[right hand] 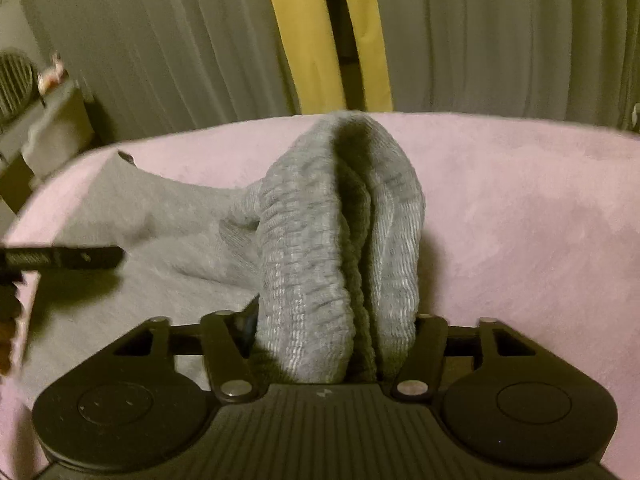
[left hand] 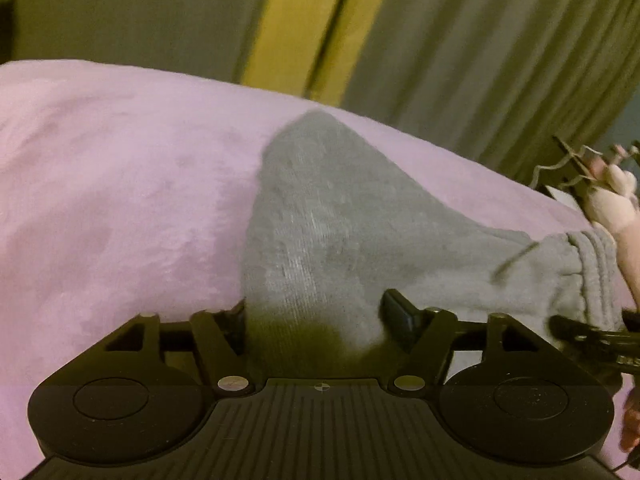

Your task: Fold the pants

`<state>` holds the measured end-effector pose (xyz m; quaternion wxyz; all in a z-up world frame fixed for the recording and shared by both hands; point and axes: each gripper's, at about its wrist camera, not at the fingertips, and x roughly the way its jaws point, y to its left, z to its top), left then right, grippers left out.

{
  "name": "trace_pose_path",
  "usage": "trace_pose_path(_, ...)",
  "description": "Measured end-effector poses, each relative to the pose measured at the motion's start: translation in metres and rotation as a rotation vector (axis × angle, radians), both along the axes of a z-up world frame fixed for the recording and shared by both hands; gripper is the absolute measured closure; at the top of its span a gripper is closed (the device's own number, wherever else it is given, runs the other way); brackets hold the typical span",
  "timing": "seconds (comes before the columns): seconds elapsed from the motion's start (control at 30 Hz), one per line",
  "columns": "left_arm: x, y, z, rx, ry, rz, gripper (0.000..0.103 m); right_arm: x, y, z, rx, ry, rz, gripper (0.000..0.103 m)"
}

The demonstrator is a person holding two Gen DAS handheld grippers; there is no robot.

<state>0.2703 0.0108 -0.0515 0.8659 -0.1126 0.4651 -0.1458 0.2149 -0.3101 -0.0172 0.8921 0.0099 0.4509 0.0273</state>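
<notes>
Left wrist: grey pants (left hand: 320, 216) bunched between spread hand-held gripper (left hand: 316, 312) jaws, pink blanket (left hand: 120, 180), curtain (left hand: 480, 60) behind.

Matte black plastic left gripper (left hand: 316, 312) here: ribbed housing, two round caps, two silver screw heads, a small crosshair mark at centre. The matte black plastic right gripper (right hand: 336, 320) matches it, ribbed housing, round caps, silver screws.

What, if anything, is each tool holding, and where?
Grey knit pants lie between both jaws: ribbed waistband in right tool, plain fold in left tool. Whether either grips cannot be told.
</notes>
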Motion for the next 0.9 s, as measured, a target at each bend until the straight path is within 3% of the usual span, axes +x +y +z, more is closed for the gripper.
trace_pose_path(0.03,-0.006,0.004,0.006,0.014,-0.026,0.016,0.03,-0.004,0.005,0.007,-0.095,-0.038,-0.008,0.014)
trace_pose_path(0.1,-0.023,0.016,0.022,0.052,-0.107,0.088,0.031,-0.015,0.014,0.022,-0.23,-0.122,-0.004,0.012)
trace_pose_path(0.17,-0.043,0.029,0.036,0.045,-0.166,0.16,0.031,-0.029,0.021,0.037,-0.297,-0.188,-0.012,0.01)
trace_pose_path(0.23,-0.064,0.034,0.047,-0.024,-0.194,0.181,0.027,-0.043,0.029,0.05,-0.288,-0.233,-0.011,0.007)
trace_pose_path(0.3,-0.084,0.029,0.053,-0.103,-0.203,0.153,0.02,-0.056,0.038,0.059,-0.199,-0.268,0.005,0.007)
trace_pose_path(0.37,-0.097,0.013,0.05,-0.14,-0.198,0.109,0.015,-0.064,0.046,0.061,-0.046,-0.267,0.018,0.007)
trace_pose_path(0.5,-0.111,-0.018,0.02,-0.107,-0.087,0.0,0.015,-0.059,0.057,0.028,0.27,-0.094,0.055,0.011)
trace_pose_path(0.57,-0.121,-0.022,0.011,-0.04,-0.114,-0.031,0.017,-0.059,0.042,0.0,0.335,0.015,-0.02,0.022)
trace_pose_path(0.6,-0.126,-0.022,0.01,0.001,-0.135,-0.059,0.019,-0.064,0.032,-0.009,0.341,0.036,-0.056,0.043)
trace_pose_path(0.63,-0.132,-0.019,0.011,0.024,-0.151,-0.077,0.019,-0.07,0.02,-0.014,0.341,0.037,-0.079,0.073)
trace_pose_path(0.7,-0.141,-0.006,0.016,0.003,-0.165,-0.049,0.02,-0.086,-0.003,-0.014,0.38,0.039,-0.127,0.093)
trace_pose_path(0.8,-0.152,0.022,0.02,-0.102,-0.154,0.078,0.019,-0.105,-0.011,0.008,0.333,0.022,-0.174,0.089)
trace_pose_path(0.87,-0.155,0.032,0.015,-0.189,-0.078,0.119,0.019,-0.118,-0.01,0.017,0.315,-0.012,-0.222,0.06)
trace_pose_path(0.9,-0.156,0.029,0.013,-0.223,-0.061,0.116,0.019,-0.121,-0.012,0.02,0.323,-0.038,-0.232,0.033)
